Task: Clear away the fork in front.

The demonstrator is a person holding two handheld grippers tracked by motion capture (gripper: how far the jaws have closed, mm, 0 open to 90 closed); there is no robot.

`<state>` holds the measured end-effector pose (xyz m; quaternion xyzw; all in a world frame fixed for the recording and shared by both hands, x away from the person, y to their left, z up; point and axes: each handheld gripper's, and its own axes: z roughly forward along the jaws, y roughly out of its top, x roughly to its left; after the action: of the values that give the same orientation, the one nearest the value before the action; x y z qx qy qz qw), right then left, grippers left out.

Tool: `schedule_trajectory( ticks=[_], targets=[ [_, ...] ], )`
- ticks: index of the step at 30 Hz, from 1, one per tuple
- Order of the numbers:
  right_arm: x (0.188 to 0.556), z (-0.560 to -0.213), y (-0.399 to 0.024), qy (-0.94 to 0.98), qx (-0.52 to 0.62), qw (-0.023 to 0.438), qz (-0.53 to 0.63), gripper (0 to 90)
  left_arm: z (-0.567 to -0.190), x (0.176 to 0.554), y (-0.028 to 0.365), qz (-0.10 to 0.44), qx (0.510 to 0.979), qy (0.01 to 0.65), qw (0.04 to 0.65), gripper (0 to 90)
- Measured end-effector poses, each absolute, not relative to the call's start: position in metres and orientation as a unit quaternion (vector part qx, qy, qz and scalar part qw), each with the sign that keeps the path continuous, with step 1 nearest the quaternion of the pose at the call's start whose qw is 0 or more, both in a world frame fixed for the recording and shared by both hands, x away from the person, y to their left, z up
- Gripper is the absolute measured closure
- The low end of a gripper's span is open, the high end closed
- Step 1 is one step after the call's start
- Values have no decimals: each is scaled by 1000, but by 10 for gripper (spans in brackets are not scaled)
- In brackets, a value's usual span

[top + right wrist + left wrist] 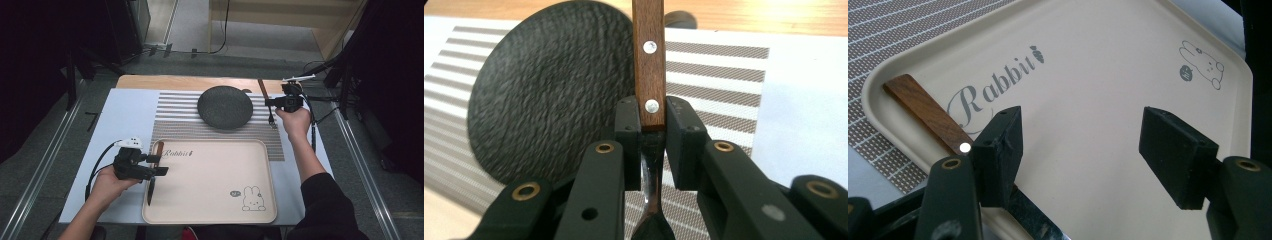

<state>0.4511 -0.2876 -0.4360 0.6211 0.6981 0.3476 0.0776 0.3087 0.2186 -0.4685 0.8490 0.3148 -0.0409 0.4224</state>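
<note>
The right gripper is clamped on a wood-handled metal fork at the handle's lower end, beside the lower rivet; the fork stands at the upper right of the high view, beside the dark grey round textured plate. The fork appears light and rigid; its polished metal neck is likely slippery, so the riveted wood is the better hold. The left gripper stands open, holding nothing, over the beige rabbit-print plastic tray, where a wood-handled knife lies at the left edge.
</note>
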Motion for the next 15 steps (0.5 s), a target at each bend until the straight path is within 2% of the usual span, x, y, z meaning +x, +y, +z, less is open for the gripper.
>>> schedule_trajectory(
  ticks=[15],
  targets=[
    [427,-422,-277,723,579,76,369,762,-466,311,218,-38,842,326,429,336]
  ],
)
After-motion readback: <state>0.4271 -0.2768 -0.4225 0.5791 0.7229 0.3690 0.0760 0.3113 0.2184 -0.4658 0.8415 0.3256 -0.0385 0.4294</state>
